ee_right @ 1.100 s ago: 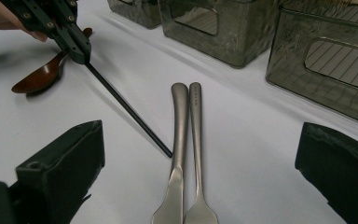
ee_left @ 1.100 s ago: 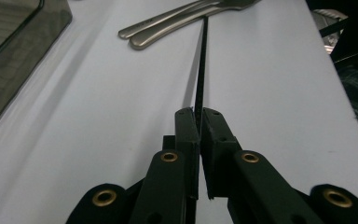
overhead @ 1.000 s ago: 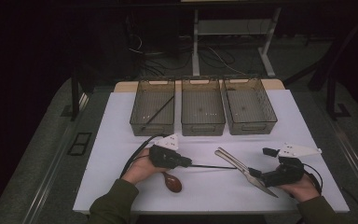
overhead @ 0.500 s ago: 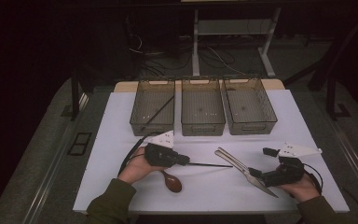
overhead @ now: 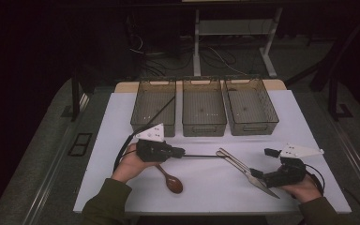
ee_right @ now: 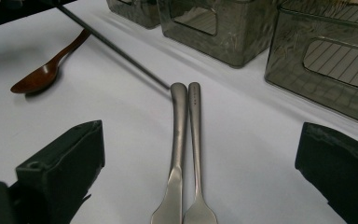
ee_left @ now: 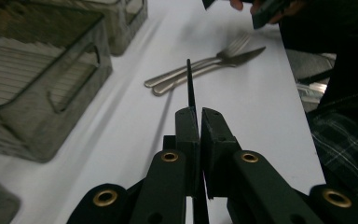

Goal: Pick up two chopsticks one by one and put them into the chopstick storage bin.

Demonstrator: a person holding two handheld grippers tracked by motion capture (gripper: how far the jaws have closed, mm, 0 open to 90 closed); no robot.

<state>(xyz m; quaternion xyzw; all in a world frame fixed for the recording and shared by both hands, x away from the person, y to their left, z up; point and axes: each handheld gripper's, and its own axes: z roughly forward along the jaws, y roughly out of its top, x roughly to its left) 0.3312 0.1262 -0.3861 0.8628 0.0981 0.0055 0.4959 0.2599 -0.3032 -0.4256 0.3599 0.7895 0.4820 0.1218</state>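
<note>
In the lower left of the high view, my left tongs are clamped on a thin black stick, which runs rightward to the handles of the knife and fork at centre. A brown spoon lies just below. At lower right, my right tongs stand apart around the two blades' far ends on the table.

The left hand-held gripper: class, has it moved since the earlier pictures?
Yes. In the high view the left hand-held gripper, shut on a thin black stick, has shifted slightly toward the left tray.
</note>
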